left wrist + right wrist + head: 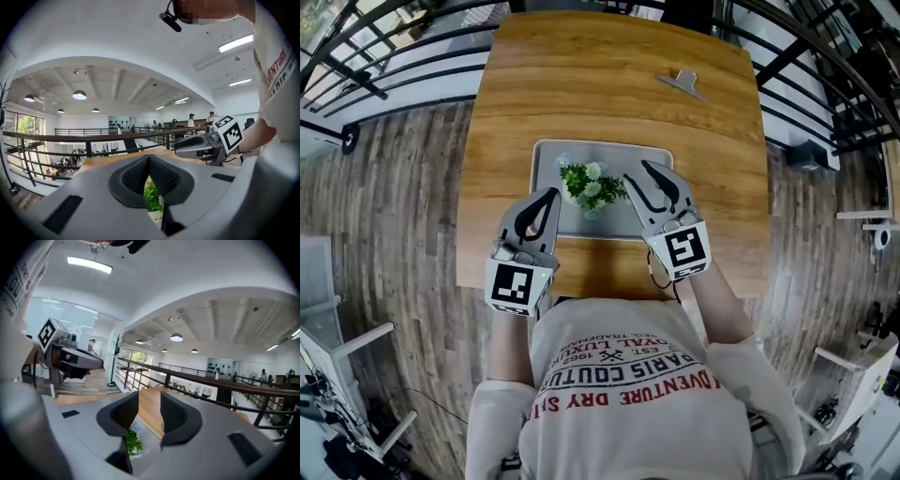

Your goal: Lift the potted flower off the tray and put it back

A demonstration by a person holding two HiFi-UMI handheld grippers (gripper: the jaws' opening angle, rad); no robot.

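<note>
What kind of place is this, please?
Probably an indoor mezzanine of a large office or showroom: a black railing runs past the wooden table, and round ceiling lamps hang over a wide hall.

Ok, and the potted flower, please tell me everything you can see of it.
The potted flower is a small plant with green leaves and white blossoms, plus one bluish bloom, in a small white pot that bears print too small to read. It stands upright on the grey tray, near its middle, on the wooden table. Neither the left gripper nor the right gripper holds it.
</note>
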